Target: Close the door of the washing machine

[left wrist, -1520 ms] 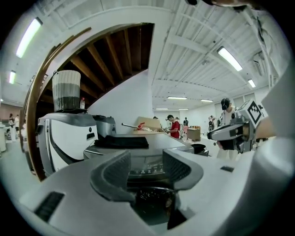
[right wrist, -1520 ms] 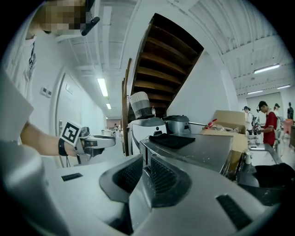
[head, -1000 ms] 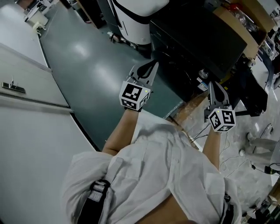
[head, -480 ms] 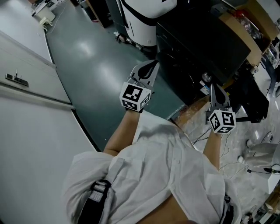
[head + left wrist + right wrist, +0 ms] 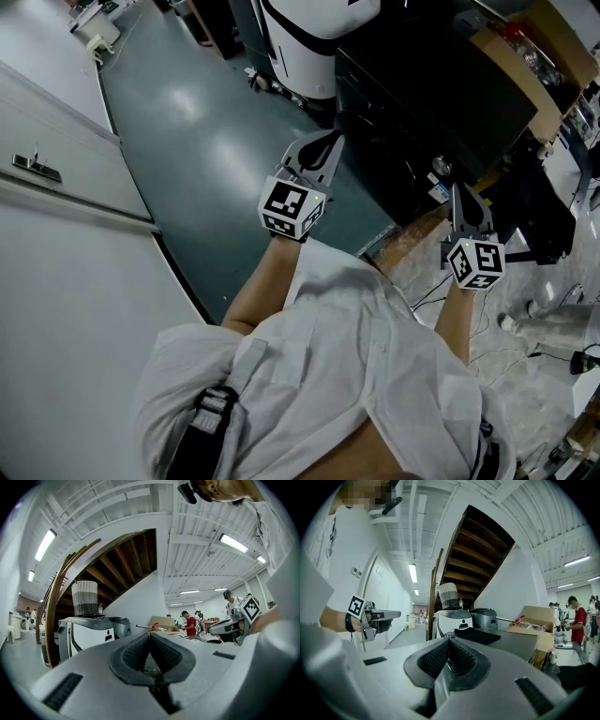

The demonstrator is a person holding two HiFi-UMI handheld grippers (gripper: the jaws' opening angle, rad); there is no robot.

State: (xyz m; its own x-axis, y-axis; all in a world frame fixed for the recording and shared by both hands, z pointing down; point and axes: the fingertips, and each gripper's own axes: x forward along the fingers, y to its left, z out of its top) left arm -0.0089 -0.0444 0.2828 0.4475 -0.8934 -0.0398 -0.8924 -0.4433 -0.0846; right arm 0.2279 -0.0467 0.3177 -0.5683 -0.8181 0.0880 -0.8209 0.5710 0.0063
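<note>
Left gripper (image 5: 328, 141) and right gripper (image 5: 459, 190): jaws pressed together, empty. The white washing machine (image 5: 305, 37) stands well ahead, its door's state unreadable.

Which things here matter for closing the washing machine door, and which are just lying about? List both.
Job: white machine, probably the washer; left gripper, shut; right gripper, shut.
Lying about: woven basket; bottle; cardboard box; black cloth.
</note>
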